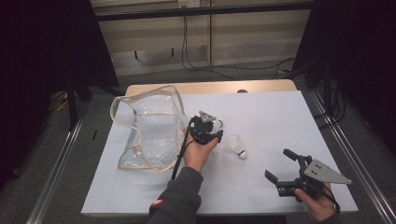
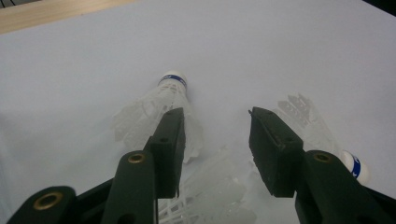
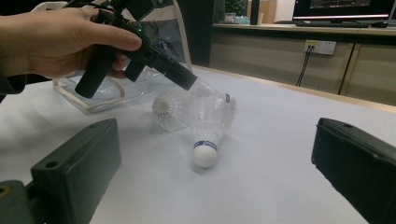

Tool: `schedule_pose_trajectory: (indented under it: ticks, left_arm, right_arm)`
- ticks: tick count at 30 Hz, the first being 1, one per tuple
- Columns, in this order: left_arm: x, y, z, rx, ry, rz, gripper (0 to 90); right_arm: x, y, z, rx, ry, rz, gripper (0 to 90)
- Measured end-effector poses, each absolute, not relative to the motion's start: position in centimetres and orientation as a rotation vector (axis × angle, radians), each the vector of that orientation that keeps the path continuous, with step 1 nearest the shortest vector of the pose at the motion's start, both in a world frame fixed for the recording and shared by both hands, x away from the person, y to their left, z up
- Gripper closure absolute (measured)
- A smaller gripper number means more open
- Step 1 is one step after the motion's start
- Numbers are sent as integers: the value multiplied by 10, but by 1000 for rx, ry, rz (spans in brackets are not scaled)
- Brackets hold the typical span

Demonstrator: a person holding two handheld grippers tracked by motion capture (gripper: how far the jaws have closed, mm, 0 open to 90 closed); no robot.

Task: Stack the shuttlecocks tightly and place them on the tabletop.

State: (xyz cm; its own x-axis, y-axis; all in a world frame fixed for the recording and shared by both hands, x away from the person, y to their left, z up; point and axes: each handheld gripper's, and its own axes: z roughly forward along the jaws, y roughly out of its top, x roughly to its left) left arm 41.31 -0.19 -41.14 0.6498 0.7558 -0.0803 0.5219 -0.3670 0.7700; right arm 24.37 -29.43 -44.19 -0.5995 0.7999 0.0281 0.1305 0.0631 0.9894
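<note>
- So the left gripper (image 1: 212,133) sits near the middle of the white table (image 1: 280,121), pointed down at a little bunch of shuttlecocks.
- In the left gripper view its jaws are apart, and a white feather skirt (image 2: 210,186) lies in the gap between them; neither pad is pressing on it as far as I can see.
- One shuttlecock (image 2: 159,109) lies just past the left-hand jaw, blue-banded cork tip pointing away from the camera. Another shuttlecock (image 2: 322,135) is off by the right-hand jaw, cork toward the lower right.
- From the right gripper view, the nearest shuttlecock (image 3: 208,130) points its cork at the camera and its feathers run up right under the left gripper's tip (image 3: 180,77). Can't tell from there whether it's touching.
- The clear plastic bag (image 1: 149,128) with a beige trim lies just beside the left hand, on its left.
- The right gripper (image 1: 285,165) is near the table's front right corner, well apart from the shuttlecocks, jaws wide apart with nothing between them.
</note>
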Motion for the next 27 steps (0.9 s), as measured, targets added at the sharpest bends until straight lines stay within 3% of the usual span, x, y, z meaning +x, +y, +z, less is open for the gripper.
schedule_pose_trajectory:
  ticks: [10,27]
  left_arm:
    - [418,5,-411,2010,1059,439,647]
    - [420,2,-414,2016,1051,430,647]
  right_arm:
    - [244,-296,-442,929,1795,1579,6]
    - [243,-296,-442,927,1795,1579,6]
